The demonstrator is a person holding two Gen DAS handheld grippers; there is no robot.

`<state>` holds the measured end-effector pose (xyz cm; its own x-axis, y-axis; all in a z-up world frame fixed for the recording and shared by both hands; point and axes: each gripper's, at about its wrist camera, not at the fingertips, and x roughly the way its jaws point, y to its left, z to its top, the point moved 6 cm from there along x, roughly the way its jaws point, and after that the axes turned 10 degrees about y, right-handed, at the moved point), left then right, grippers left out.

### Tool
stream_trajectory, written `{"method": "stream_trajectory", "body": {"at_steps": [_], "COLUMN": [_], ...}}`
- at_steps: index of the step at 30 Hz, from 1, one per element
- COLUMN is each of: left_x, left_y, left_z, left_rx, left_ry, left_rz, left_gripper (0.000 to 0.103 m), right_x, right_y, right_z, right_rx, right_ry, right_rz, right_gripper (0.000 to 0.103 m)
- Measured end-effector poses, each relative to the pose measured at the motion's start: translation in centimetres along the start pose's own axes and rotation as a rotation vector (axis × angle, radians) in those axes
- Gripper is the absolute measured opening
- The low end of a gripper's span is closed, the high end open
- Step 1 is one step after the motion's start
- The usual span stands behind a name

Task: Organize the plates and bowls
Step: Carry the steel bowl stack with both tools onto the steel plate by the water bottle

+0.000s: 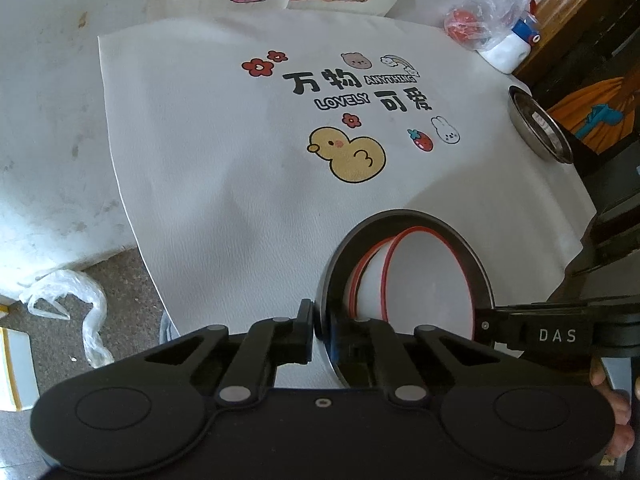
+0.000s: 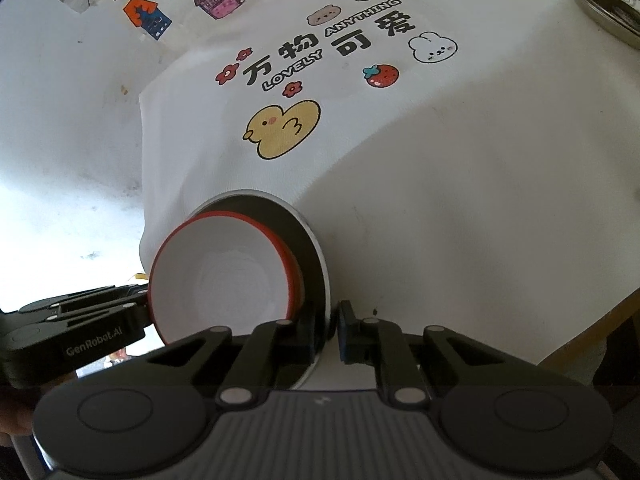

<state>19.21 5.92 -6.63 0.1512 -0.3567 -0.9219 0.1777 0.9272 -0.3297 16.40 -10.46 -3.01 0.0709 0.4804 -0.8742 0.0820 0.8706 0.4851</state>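
Surface: white printed mat (image 1: 208, 128) with a yellow duck cartoon (image 1: 348, 154) and lettering, laid over a stained white table; wooden furniture past the far right corner. Nearest, at the mat's near edge: a dark-rimmed round plate (image 1: 478, 264) carrying two nested white bowls with red rims (image 1: 424, 276), the stack tilted rather than flat. Left gripper (image 1: 316, 320): jaws closed on the plate's left rim, one finger outside, one inside. Right gripper (image 2: 334, 324): jaws pinched onto the opposite rim of the same plate (image 2: 316, 248), bowls (image 2: 224, 276) just left of its fingers. So the stack lies between the two tools, each equally near, held rim to rim. Far right edge: a shallow stainless steel dish (image 1: 538, 128), well apart. Judgement: that dish lies forward-right, on the right gripper's side. Far corner: a clear plastic bag (image 1: 492, 12).
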Motion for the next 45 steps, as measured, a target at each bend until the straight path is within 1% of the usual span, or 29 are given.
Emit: {"method": "stream_trajectory", "body": {"at_steps": [6,12,20,25,33,45], "left_x": [0.1,0.2,0.5,1.4,4.2,7.8], "left_y": [-0.3,-1.3,-4.8,-8.1,-13.7,-22.2], "left_z": [-0.1,0.4,2.5,4.3,7.7,15.7], "left_rx": [0.006,0.017,0.070,0.112,0.161,0.217], "left_ry": [0.013,0.016,0.000,-0.009,0.014,-0.009], "left_rz": [0.001,-0.010,-0.022,-0.036,-0.057,-0.131], "left_gripper": [0.005,0.005,0.005,0.005,0.005,0.005], "right_x": [-0.1,-1.1,-3.9,-5.6,-8.0,-12.6], "right_y": [-0.2,-1.0,-3.8,-7.2,-13.6,-21.9], "right_z": [-0.2,-0.2,1.0,2.2,4.8,10.8], "right_rx": [0.011,0.026,0.068,0.111,0.179,0.255], "right_ry": [0.015,-0.001,-0.050,-0.084,-0.125,-0.221], "right_rz": [0.000,-0.001,0.005,0.022,0.026,-0.010], "right_gripper": [0.014,0.014,0.014,0.014,0.014,0.014]}}
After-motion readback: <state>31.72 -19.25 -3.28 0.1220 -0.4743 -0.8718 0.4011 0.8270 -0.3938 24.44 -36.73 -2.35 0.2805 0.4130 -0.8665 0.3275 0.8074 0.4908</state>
